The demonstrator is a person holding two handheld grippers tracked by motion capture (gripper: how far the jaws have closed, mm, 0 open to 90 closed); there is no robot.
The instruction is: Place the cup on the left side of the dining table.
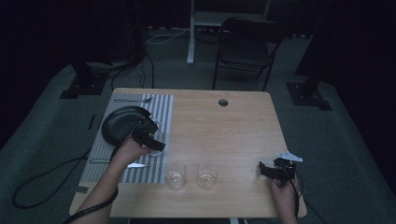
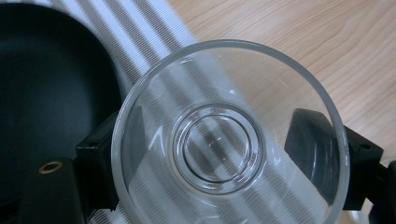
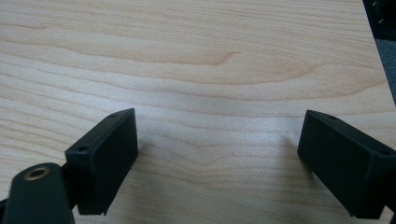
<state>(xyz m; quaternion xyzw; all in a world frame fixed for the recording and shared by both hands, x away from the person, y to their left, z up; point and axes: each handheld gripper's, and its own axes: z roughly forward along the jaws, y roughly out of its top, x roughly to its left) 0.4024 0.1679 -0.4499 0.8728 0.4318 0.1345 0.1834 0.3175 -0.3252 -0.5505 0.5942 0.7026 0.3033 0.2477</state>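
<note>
Left gripper [image 2: 224, 154] clamps glass [image 2: 231, 140] — high view obscures it.

Plate [image 1: 120, 123] on placemat [image 1: 159, 109] at table [image 1: 233, 126] left, two glasses [image 1: 176, 175] right

A dark room is surrounding the wooden table [image 1: 243, 126] — a folding chair [image 1: 246, 46] is standing behind on grey carpet [image 1: 327, 140].

Worked at wooden table [image 1: 224, 126], cable hole [image 1: 223, 102] near far edge. On my left lay striped placemat [image 1: 161, 109]. Two clear glasses [image 1: 176, 175] [image 1: 207, 174] stood side by side, near front edge, just right of mat.
</note>
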